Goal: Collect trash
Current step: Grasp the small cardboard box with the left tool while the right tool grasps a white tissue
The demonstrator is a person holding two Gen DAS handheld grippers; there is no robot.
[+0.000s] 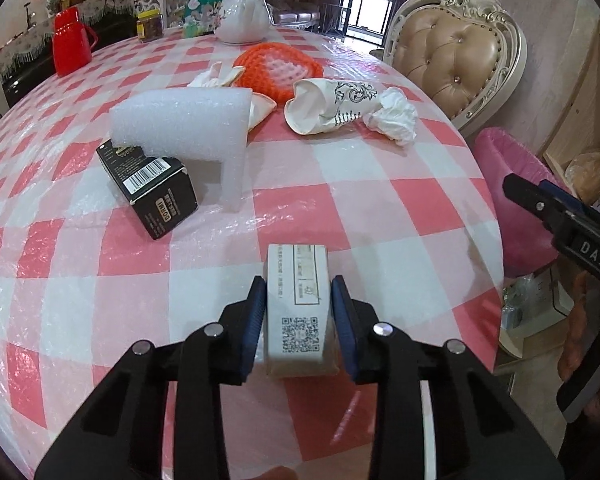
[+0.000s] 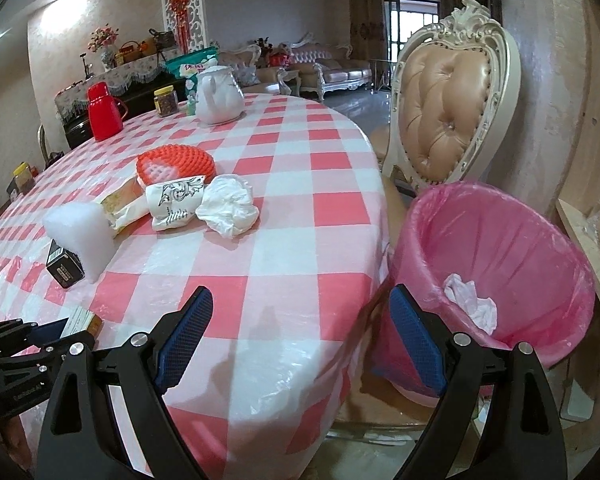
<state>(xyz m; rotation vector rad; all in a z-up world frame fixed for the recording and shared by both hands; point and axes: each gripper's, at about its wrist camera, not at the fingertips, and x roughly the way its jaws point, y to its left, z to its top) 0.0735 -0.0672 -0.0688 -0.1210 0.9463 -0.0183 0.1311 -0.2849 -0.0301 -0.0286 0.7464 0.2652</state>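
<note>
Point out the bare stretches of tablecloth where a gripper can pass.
Free: the near checked cloth between the right gripper and crumpled tissue, out to the table edge by the pink bin. Crowded: around the foam block, black box and paper cup.

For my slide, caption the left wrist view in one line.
Left gripper clamps a small QR-coded box above the pink checked table, with foam and crumpled paper left beyond.

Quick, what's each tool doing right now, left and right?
Left tool: shut on the small white box.
Right tool: open, holding nothing, near the pink bin.
</note>
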